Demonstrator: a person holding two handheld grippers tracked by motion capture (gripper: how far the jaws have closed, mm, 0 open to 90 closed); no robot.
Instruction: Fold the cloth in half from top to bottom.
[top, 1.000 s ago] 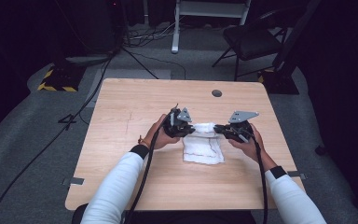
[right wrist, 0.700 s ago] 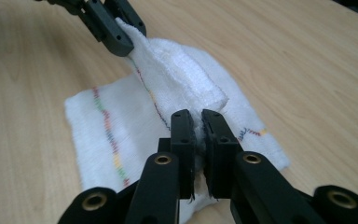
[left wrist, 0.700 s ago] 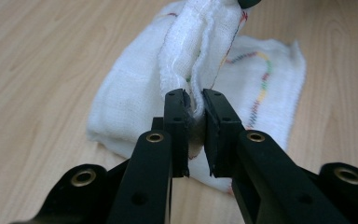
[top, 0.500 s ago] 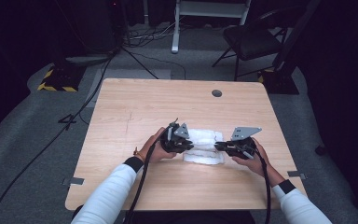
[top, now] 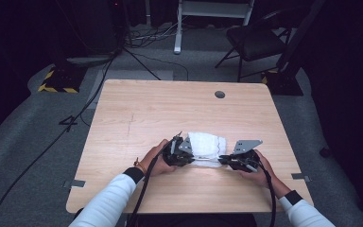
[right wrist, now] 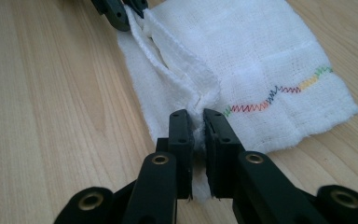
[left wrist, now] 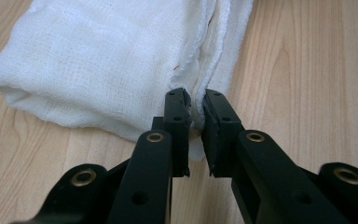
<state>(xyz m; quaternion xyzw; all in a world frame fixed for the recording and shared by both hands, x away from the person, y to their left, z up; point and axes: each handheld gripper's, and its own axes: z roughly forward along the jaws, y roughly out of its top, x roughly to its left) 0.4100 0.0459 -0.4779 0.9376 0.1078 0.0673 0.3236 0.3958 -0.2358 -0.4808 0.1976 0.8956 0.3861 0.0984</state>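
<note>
- A light wooden table [top: 137,113] is seen in a dark room; a black folding chair [top: 253,40] stands beyond its far edge.
- No readable writing is found; a multicoloured zigzag stitch line [right wrist: 275,95] runs across the folded white gauze cloth [top: 207,144].
- The cloth lies near the table's front edge, with bare wood all around.
- The left gripper [left wrist: 195,105] is clamped on the cloth's edge.
- The right gripper [right wrist: 196,122] is pinched on the opposite edge.

We saw the left gripper [left wrist: 195,103] pinching the near edge of the folded white cloth [left wrist: 98,60] on the wooden table [left wrist: 307,70].
</note>
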